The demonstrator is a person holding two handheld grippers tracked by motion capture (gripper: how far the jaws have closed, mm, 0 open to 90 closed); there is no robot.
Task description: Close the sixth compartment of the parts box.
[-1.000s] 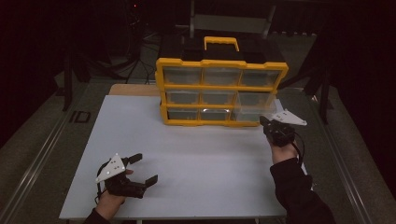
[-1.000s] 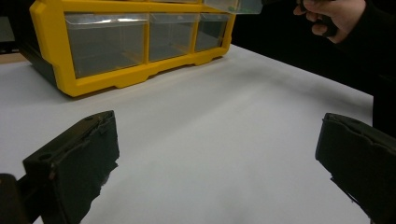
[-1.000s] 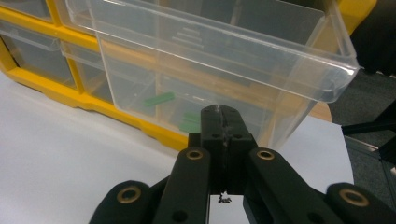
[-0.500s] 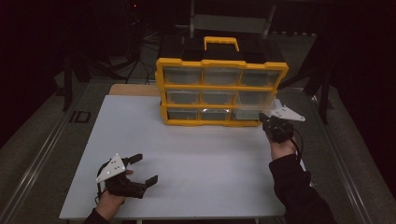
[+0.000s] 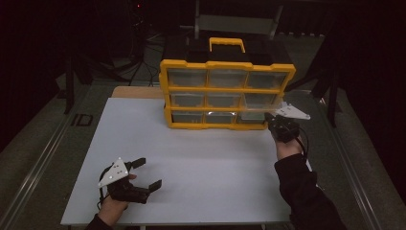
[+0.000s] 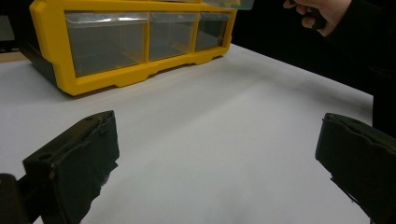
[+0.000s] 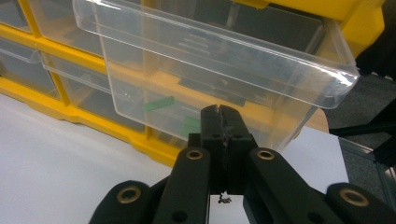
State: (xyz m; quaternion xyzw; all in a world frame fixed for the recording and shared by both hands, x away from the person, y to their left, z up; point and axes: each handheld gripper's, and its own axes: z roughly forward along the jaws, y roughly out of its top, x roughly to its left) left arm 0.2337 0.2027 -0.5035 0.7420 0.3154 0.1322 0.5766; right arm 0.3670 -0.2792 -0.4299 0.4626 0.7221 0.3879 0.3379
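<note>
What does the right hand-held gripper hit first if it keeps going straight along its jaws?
Most likely the clear drawer pulled out of the yellow organizer. The right hand-held gripper, jaws shut, points at its front wall; whether they already touch is unclear.

One yellow organiser cabinet (image 5: 227,95) stood at the far side of one white table (image 5: 201,167). Its front showed nine clear drawers in three rows of three, and one of them, the drawer (image 7: 210,60) at the right, was pulled out. At least two small green pieces (image 7: 159,103) lay inside it. Two grippers were there, one left gripper (image 5: 143,175) near, one right gripper (image 5: 274,125) farther off.
</note>
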